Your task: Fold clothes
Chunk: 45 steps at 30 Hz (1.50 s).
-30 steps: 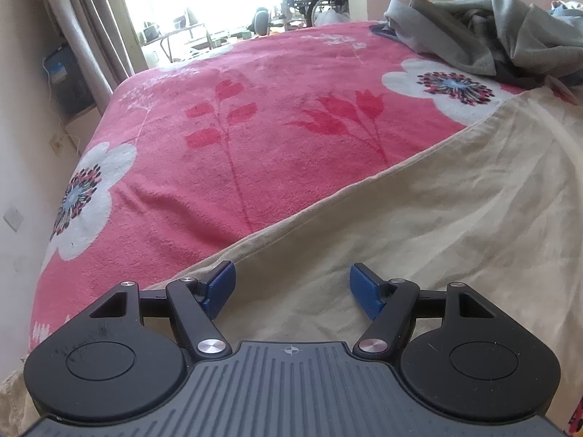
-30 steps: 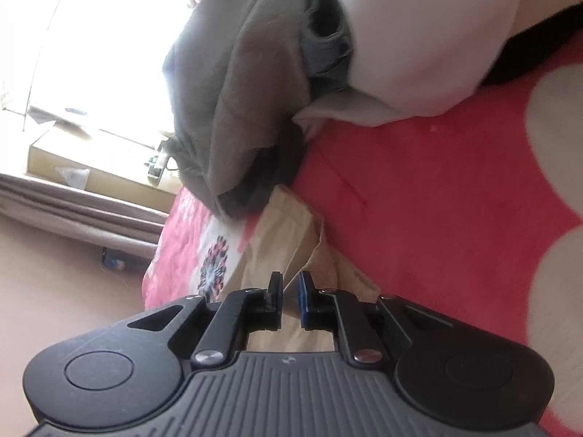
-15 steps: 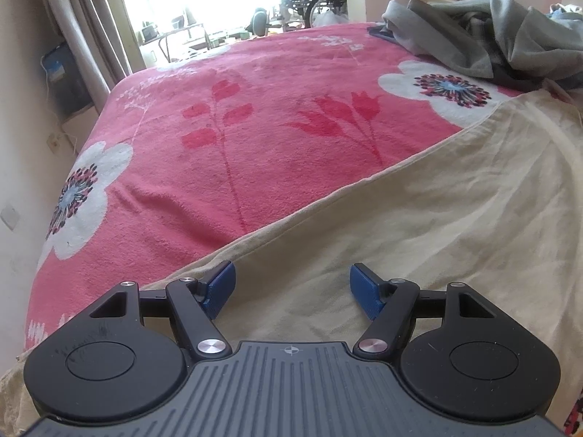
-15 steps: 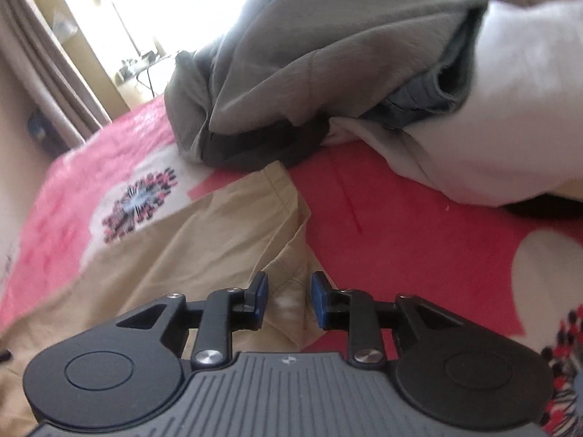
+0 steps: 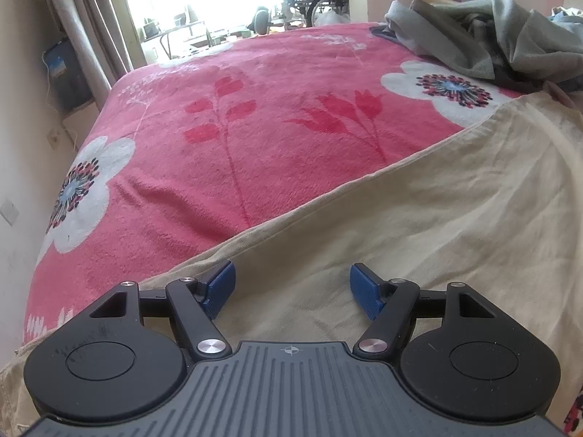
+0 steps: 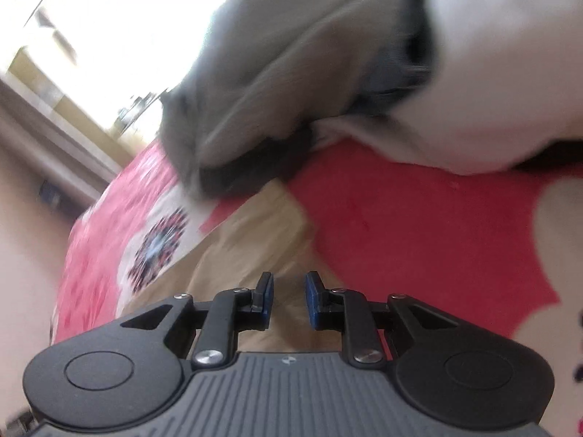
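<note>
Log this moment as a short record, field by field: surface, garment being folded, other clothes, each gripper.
surface: pink floral blanket on a bed
garment: beige cloth spread on the blanket, one corner near the grey pile
other clothes: grey pile; white garment beside it
left gripper: fingers wide apart over the beige cloth, nothing between them
right gripper: fingers closing above the beige cloth's corner, small gap, not pressing it; view blurred

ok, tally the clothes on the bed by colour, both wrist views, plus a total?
Beige: 1, the spread-out beige cotton garment
Grey: 1, the crumpled grey jersey garment
White: 1, the bunched white cloth garment
Total: 3 that can be told apart. Darker cloth shows under the grey one, too blurred to count. All lie on the pink flowered blanket.
</note>
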Motion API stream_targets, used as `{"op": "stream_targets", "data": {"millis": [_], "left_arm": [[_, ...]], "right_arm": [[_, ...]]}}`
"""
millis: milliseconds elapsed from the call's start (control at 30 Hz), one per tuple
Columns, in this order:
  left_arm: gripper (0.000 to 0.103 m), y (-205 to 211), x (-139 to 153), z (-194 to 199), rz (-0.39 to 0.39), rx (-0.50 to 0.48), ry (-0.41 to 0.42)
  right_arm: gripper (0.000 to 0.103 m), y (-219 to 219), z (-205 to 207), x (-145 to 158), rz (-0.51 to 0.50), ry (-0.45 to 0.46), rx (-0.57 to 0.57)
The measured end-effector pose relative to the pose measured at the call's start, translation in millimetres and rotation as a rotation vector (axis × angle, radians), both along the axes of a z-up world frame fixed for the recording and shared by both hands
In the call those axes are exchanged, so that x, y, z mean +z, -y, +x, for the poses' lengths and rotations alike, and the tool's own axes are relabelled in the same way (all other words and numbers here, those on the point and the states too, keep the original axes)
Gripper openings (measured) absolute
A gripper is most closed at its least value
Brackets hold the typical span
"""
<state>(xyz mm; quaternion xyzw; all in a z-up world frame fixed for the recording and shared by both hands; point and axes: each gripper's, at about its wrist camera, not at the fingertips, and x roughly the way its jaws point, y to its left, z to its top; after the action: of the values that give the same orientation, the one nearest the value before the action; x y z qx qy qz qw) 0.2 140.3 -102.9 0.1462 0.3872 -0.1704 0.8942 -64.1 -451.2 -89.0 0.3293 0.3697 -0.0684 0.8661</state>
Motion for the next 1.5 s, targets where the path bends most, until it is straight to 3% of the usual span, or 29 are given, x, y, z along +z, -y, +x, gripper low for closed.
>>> {"op": "stream_targets", "data": {"millis": [200,500,700,867,900,1000,1167,1333,1433,1500], "left_arm": [[0.07,0,-1,1,0.0,0.0,-0.005],[0.07,1,0,0,0.003,0.004,-0.004],[0.071,0,-1,0,0.005,0.002,-0.005],[0.071,0,-2,0,0.005,0.0,-0.004],[0.071,0,-2,0,0.004,0.0,-0.004],[0.071,-1,-2,-1,0.009,0.003,-0.001],[0.071,-6,-3,0,0.013,0.016,-0.002],[0.071,-8,-4,0,0.014,0.014,0.002],[0.071,-9,-4,1,0.015,0.011,0.004],[0.071,-9,-5,0,0.012,0.011,0.006]], "right_arm": [[0.022,10,-13,-11,-0.04,-0.064,-0.039],[0.023,0,-2,-7,-0.074,-0.128,0.039],[0.02,2,-3,-7,-0.069,-0.18,0.029],[0.023,3,2,-10,-0.021,-0.175,-0.002],[0.015,2,1,-8,-0.031,-0.166,0.0],[0.008,-2,0,-2,-0.065,-0.137,0.006],[0.006,-11,-8,21,-0.219,-0.082,-0.006],[0.006,-17,-7,7,-0.318,-0.125,0.033],[0.006,-11,-7,-10,-0.295,-0.144,0.044],[0.008,3,-13,-9,-0.218,-0.127,0.014]]}}
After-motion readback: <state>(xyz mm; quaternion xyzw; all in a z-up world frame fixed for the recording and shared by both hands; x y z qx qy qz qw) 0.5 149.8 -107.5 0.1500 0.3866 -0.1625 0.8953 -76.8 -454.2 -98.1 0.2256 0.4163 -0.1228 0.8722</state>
